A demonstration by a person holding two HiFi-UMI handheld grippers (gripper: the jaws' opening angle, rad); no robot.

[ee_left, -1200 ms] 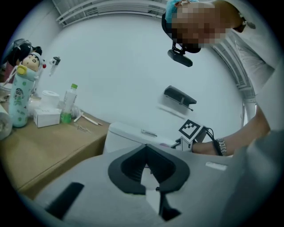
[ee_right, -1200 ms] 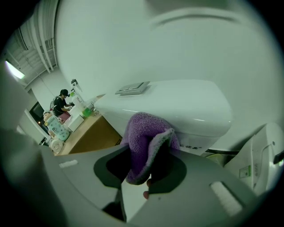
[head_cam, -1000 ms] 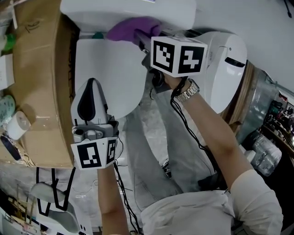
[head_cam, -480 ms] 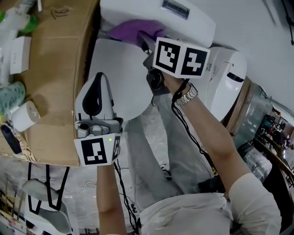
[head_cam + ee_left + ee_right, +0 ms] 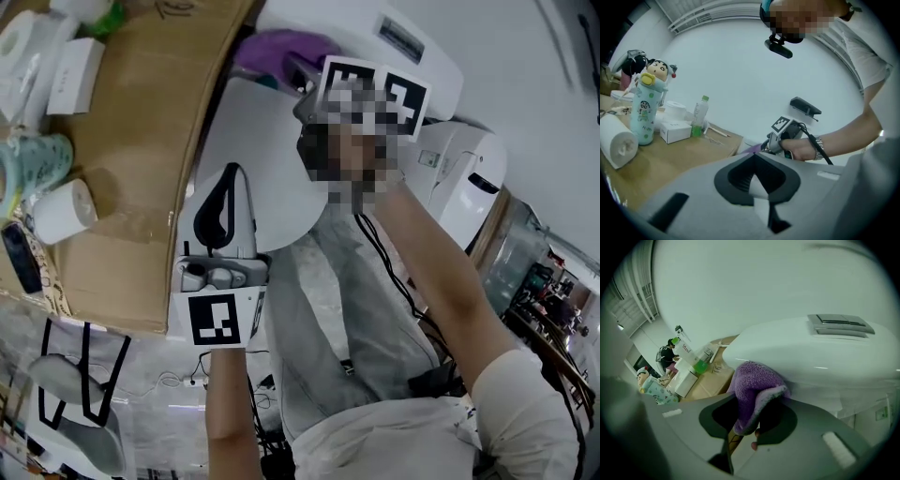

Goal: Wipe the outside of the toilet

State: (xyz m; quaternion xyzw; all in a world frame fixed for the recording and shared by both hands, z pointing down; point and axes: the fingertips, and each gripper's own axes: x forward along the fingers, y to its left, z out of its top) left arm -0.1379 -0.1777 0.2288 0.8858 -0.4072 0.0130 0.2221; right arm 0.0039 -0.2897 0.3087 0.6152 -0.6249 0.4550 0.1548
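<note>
Nearest the person, the left gripper (image 5: pixel 229 183) is held above the near edge of the toilet's closed white lid (image 5: pixel 272 141); its 2 jaws are pressed together with nothing between them, and whether it touches the lid cannot be told. Farther along, the right gripper (image 5: pixel 298 73) reaches over the back of the lid, its jaws clamped on a purple cloth (image 5: pixel 752 385). The cloth bulges out past the jaws and presses against the front face of the white tank (image 5: pixel 806 357), just under its rim and to the left of the flush plate (image 5: pixel 839 323). To the left of the toilet runs a brown cardboard surface (image 5: pixel 141 141). On it stand a paper roll (image 5: pixel 61 211) and a cartoon bottle (image 5: pixel 646 110), with a small white box (image 5: pixel 75 75) and a green-capped bottle (image 5: pixel 699 117) farther back.
</note>
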